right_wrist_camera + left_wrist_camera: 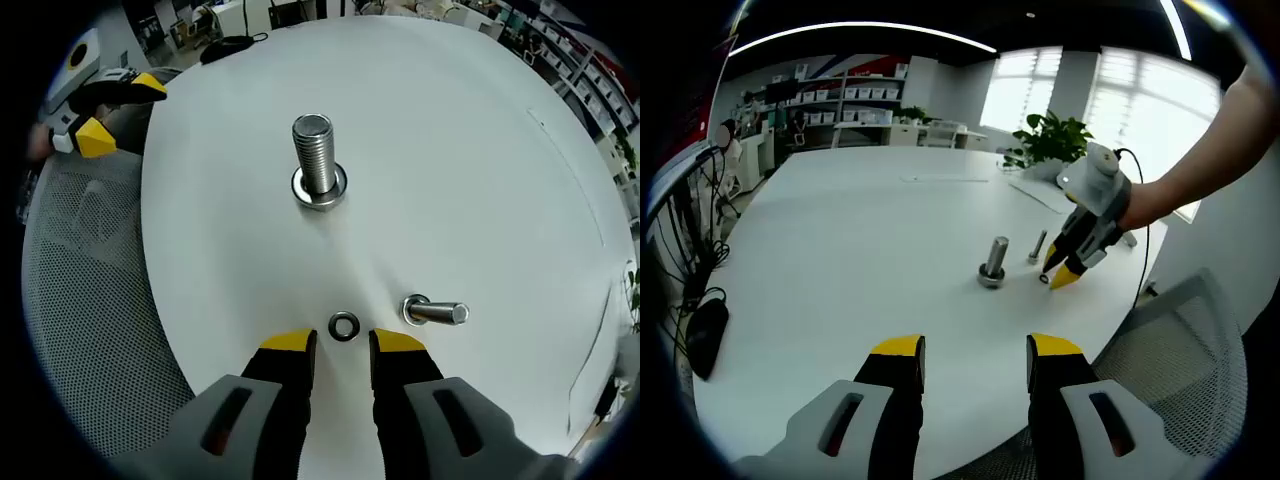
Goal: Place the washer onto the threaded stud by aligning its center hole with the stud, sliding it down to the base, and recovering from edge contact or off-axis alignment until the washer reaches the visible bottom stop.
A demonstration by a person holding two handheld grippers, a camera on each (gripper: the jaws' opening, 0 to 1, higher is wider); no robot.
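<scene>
Left gripper view, left hand-held gripper point(969, 358): jaws seen parted, nothing held between them; kept low over the near edge of the white worktop point(840, 260).
Left gripper view, threaded stud point(994, 262): seen upright on its base, mid-worktop; a loose bolt point(1038, 246) lies just beside it.
Left gripper view, right hand-held gripper point(1060, 272): tips lowered at the washer point(1044, 278).
Right gripper view, right hand-held gripper point(342, 345): jaws released, nothing gripped; washer point(343, 326) lies flat just ahead of the tips, well apart from the stud point(318, 165).
Handling, judged: small, light, stiff, thin, slippery metal ring; best pinched across its outer rim, the hole left clear; likely to skid on the worktop.
</scene>
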